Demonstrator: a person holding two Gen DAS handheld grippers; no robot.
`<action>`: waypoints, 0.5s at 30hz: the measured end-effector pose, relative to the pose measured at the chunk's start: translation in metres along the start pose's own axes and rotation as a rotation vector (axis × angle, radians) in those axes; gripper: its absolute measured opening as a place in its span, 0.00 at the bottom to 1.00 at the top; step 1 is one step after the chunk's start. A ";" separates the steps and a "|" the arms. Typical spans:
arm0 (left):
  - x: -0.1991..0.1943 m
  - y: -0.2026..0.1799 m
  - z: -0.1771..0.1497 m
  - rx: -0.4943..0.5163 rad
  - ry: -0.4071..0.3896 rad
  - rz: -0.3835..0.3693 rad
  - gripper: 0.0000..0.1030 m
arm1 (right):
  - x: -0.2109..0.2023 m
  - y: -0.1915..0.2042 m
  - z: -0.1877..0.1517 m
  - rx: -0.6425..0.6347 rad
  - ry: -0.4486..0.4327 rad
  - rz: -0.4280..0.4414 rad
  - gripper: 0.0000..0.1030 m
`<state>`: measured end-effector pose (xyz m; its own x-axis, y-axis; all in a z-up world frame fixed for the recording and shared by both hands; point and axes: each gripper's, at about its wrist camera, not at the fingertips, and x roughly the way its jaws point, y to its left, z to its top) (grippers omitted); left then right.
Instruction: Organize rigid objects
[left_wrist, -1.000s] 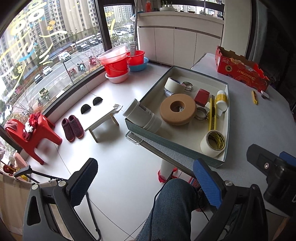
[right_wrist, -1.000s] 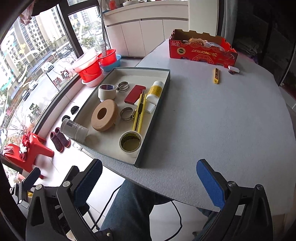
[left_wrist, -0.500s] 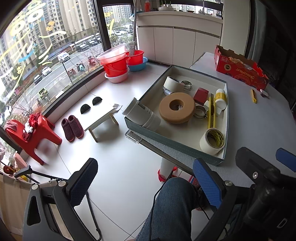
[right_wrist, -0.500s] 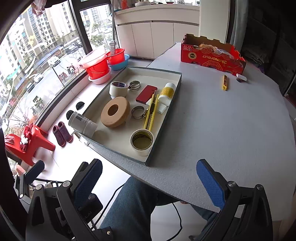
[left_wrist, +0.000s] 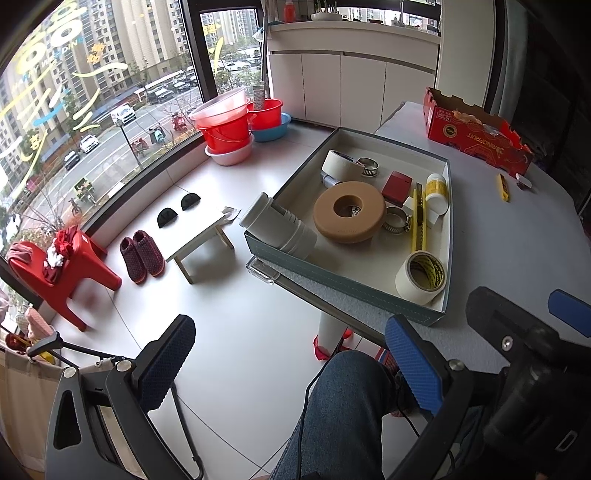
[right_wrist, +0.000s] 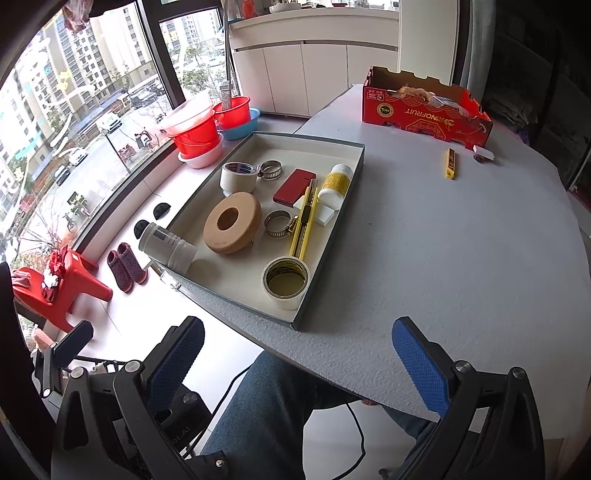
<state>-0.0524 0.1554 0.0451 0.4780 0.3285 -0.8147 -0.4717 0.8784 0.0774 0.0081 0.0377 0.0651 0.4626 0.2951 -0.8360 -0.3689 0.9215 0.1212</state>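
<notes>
A shallow grey tray sits on the grey table and holds a tan ring, two tape rolls, hose clamps, a red case, a yellow utility knife and a white bottle. A grey cylinder leans over the tray's near left corner. A small yellow cutter lies apart on the table, far right. My right gripper hangs open and empty at the table's near edge. My left gripper is open and empty over the floor, left of the tray.
A red cardboard box stands at the table's far end, with a small white item beside it. On the floor to the left are a red stool, slippers, a low white bench and red buckets. A person's jeans-clad leg is below.
The right gripper has risen and moved forward, so the tray sits nearer the middle of its view; it reaches further into the left view. The left gripper has barely moved.
</notes>
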 end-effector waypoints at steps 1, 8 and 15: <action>0.000 -0.001 0.000 0.001 0.000 -0.002 1.00 | 0.000 0.000 0.000 0.000 0.001 0.000 0.99; -0.002 0.001 -0.002 0.011 -0.005 -0.009 1.00 | 0.000 0.001 -0.001 -0.003 0.001 0.003 0.99; -0.006 0.003 -0.002 0.006 -0.041 0.020 1.00 | -0.002 0.003 -0.001 -0.009 -0.004 0.004 0.99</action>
